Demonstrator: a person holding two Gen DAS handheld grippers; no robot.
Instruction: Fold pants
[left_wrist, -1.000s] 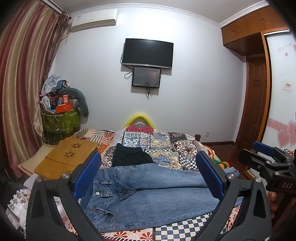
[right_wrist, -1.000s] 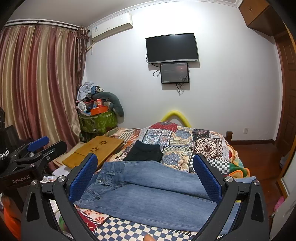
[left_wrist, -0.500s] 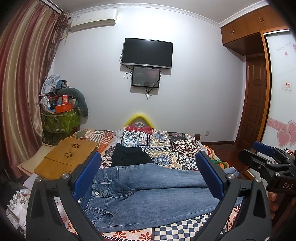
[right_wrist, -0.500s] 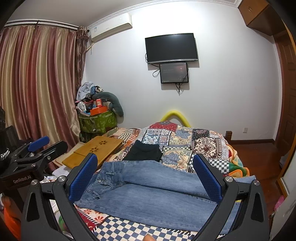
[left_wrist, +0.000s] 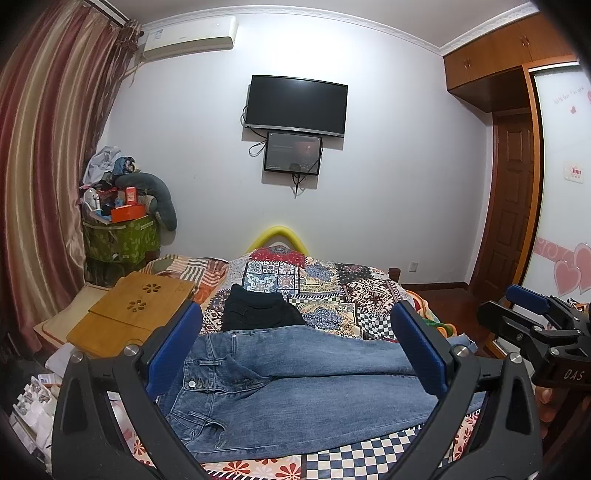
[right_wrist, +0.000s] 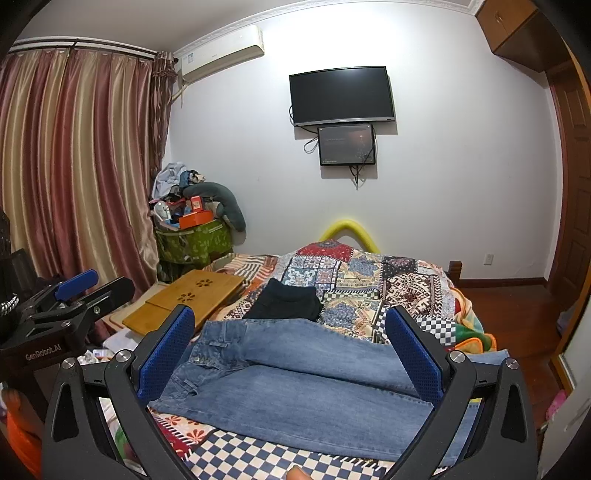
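The jeans (left_wrist: 295, 387) are lying across the bed (left_wrist: 332, 284) just ahead of the left gripper (left_wrist: 295, 347), waistband to its left. A folded garment (left_wrist: 258, 308) is sitting beyond them, a wooden tray (left_wrist: 136, 306) farther left.

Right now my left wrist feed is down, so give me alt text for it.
Blue jeans lie flat across a patchwork bedspread, waistband to the left, with the open left gripper hovering over them and holding nothing. A folded black garment sits just beyond; the right gripper shows at the right edge.
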